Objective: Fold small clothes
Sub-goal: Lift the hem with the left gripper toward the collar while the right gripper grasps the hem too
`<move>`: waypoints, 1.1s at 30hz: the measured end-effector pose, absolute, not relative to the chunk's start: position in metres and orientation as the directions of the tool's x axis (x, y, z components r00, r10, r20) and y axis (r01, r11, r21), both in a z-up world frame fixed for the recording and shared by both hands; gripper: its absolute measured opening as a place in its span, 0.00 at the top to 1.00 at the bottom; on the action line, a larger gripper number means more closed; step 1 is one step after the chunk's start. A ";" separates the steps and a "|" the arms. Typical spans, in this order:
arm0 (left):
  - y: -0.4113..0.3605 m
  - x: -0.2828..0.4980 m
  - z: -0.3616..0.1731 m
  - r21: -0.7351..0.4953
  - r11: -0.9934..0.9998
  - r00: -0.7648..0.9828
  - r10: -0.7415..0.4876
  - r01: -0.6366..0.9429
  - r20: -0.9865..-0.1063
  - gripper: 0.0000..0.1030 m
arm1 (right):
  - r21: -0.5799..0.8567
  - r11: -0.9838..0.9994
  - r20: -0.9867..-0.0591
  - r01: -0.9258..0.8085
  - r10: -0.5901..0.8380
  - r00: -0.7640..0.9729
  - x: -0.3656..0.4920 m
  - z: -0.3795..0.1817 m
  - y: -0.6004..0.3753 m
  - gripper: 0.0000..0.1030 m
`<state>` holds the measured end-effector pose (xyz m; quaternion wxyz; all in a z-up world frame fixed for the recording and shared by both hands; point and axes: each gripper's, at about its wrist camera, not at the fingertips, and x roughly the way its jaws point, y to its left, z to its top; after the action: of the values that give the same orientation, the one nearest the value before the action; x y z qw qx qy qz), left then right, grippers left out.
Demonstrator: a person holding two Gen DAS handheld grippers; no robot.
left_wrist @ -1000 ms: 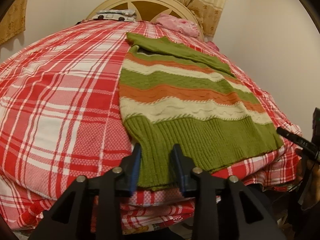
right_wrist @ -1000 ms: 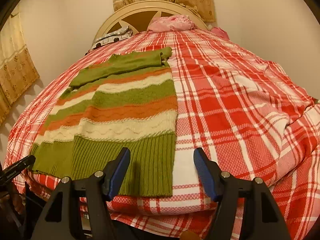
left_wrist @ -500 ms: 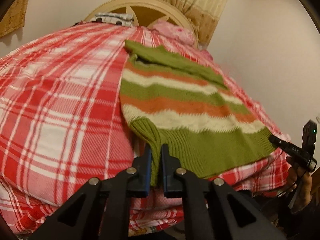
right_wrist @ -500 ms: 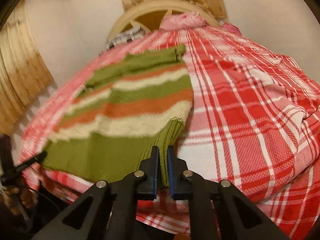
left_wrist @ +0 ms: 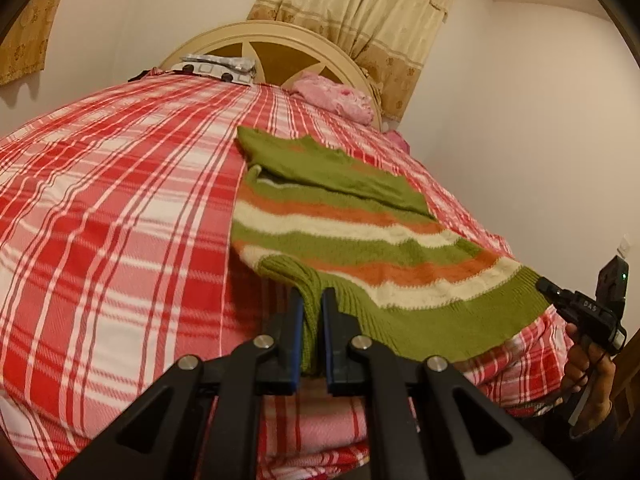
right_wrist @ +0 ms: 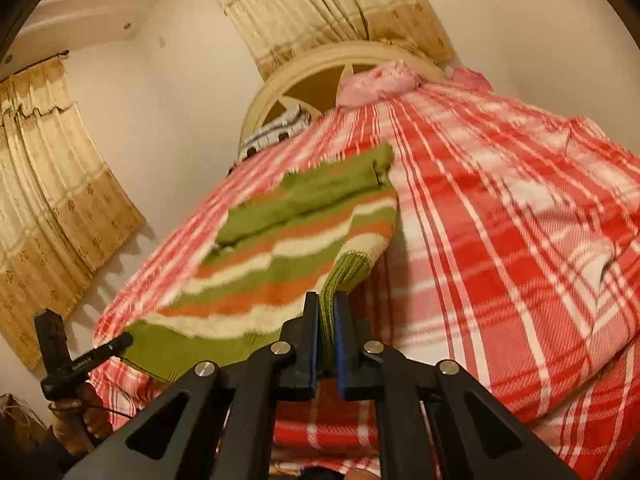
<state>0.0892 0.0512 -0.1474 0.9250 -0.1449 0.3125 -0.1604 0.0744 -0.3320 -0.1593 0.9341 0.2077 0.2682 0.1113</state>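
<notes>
A knitted sweater (left_wrist: 360, 248) with green, orange and cream stripes lies on the red plaid bed cover (left_wrist: 120, 220), its sleeves folded across the chest. My left gripper (left_wrist: 311, 300) is shut on the left corner of the green ribbed hem and holds it lifted off the bed. In the right wrist view the same sweater (right_wrist: 280, 256) shows, and my right gripper (right_wrist: 327, 304) is shut on the hem's right corner, also raised. The hem between the two corners sags toward the bed edge.
A cream headboard (left_wrist: 276, 36) stands at the far end, with a pink bundle (left_wrist: 332, 94) and a patterned pillow (left_wrist: 220, 66) beside it. Curtains (right_wrist: 52, 184) hang on the walls. A hand with the other gripper (left_wrist: 588, 312) shows at the right edge.
Both grippers closed on the hem corners and rose, pulling the hem up off the bed cover. The views tilted upward, showing more wall and curtain.
</notes>
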 end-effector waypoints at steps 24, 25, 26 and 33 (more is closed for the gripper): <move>0.062 0.205 -0.084 -0.400 0.892 0.797 -0.393 0.210 -0.458 0.92 | 0.445 0.888 -0.388 -0.114 0.306 0.869 0.194 -0.075 -0.325 0.96; 0.062 0.214 -0.081 -0.404 0.892 0.799 -0.390 0.204 -0.457 0.92 | 0.446 0.888 -0.390 -0.114 0.308 0.868 0.200 -0.074 -0.325 0.96; 0.063 0.219 -0.079 -0.407 0.890 0.799 -0.391 0.203 -0.456 0.92 | 0.447 0.888 -0.394 -0.112 0.308 0.866 0.209 -0.072 -0.326 0.96; 0.059 0.270 -0.064 -0.412 0.887 0.803 -0.395 0.207 -0.446 0.92 | 0.452 0.888 -0.421 -0.082 0.293 0.859 0.260 -0.069 -0.334 0.96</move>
<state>0.2696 0.0594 -0.0638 0.9333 -0.1743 0.2693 -0.1614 0.2597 -0.3338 -0.0685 0.9399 0.2141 0.2465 0.0998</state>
